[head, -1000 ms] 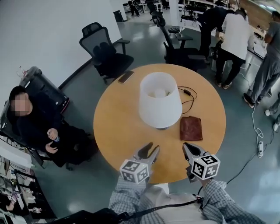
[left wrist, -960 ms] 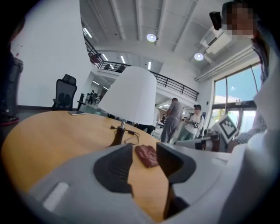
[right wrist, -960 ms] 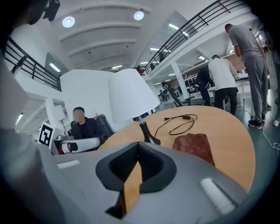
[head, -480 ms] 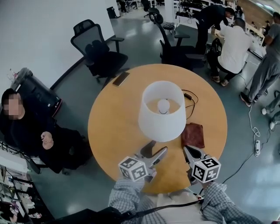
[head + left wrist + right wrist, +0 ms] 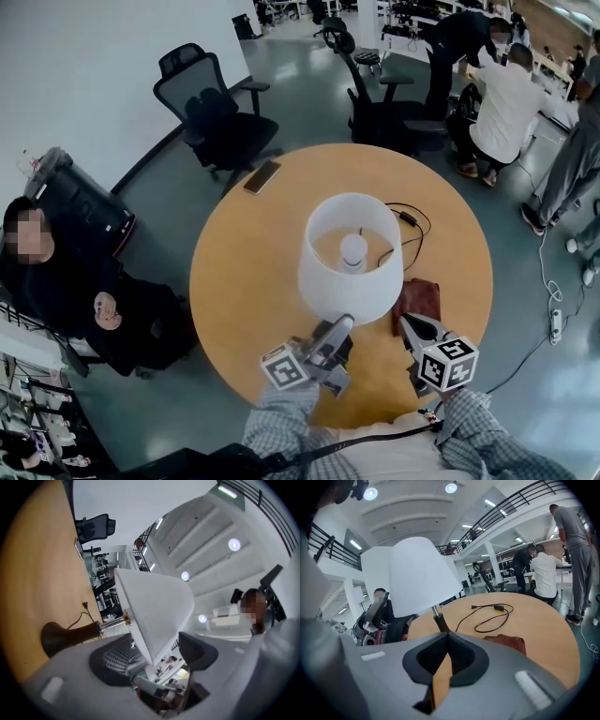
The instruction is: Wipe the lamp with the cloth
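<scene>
Lamp (image 5: 350, 258) upright near the middle of the table (image 5: 239, 272), long axis vertical, open top of the white shade (image 5: 323, 281) facing up, bulb visible inside. Cloth (image 5: 419, 302), brown, lies flat on the table just right of the lamp's base, partly under the shade's outline in the head view.

Left gripper (image 5: 336, 330) is at the shade's near lower rim. Its fingers (image 5: 115, 660) are spread wide and have just been opening; the shade's edge sits between them, pads not pressing. Right gripper (image 5: 412, 328) is beside the cloth's near end, fingers (image 5: 461, 656) pressed together with nothing in them.

Black cable (image 5: 405, 220) loops behind the lamp; phone (image 5: 262, 175) near the far left edge. Round wooden table on a grey floor (image 5: 169, 187), office chairs (image 5: 211, 112) behind, seated person (image 5: 56, 281) at left, standing people (image 5: 502, 94) at far right.

A second ago the left gripper was short of the lamp, fingers narrower; it has moved up to the rim. The right gripper has come nearer the cloth. Cloth unmoved.
</scene>
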`<move>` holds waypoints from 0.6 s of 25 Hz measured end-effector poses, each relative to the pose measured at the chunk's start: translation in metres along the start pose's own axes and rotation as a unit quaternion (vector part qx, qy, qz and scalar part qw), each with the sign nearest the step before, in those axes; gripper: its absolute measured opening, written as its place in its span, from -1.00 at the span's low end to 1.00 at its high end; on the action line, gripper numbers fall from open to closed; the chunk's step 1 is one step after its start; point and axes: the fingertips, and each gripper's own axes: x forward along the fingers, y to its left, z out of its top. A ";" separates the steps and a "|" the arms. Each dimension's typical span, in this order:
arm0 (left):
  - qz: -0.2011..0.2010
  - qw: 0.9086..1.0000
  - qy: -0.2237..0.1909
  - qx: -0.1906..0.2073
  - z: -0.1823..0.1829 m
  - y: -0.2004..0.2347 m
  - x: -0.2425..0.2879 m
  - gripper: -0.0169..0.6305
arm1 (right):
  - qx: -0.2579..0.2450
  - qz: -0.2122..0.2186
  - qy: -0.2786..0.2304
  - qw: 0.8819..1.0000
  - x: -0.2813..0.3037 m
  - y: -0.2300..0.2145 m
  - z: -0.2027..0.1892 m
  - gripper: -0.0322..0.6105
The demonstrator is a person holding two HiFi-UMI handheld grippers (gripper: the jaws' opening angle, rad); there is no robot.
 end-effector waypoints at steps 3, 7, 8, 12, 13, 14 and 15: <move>-0.036 0.999 -0.010 0.000 0.003 -0.006 0.001 -0.12 | -0.005 0.001 0.004 1.000 0.005 -0.008 -0.001 -0.89; -0.084 0.996 -0.015 0.011 0.007 -0.022 0.002 -0.53 | -0.011 -0.023 0.036 0.999 0.008 -0.036 -0.016 -0.89; -0.086 0.996 -0.017 0.012 0.007 -0.023 0.002 -0.54 | -0.016 -0.034 0.052 0.998 0.007 -0.048 -0.022 -0.89; -0.085 0.996 -0.021 0.013 0.006 -0.023 0.003 -0.55 | -0.026 -0.036 0.113 0.993 0.013 -0.082 -0.045 -0.50; -0.084 0.996 -0.021 0.014 0.006 -0.023 0.003 -0.55 | -0.030 -0.033 0.126 0.991 0.016 -0.086 -0.050 -0.38; -0.083 0.996 -0.022 0.014 0.006 -0.024 0.003 -0.55 | -0.041 -0.029 0.139 0.989 0.021 -0.087 -0.056 -0.28; -0.082 0.996 -0.023 0.015 0.005 -0.024 0.003 -0.55 | -0.059 -0.023 0.154 0.986 0.026 -0.085 -0.062 -0.23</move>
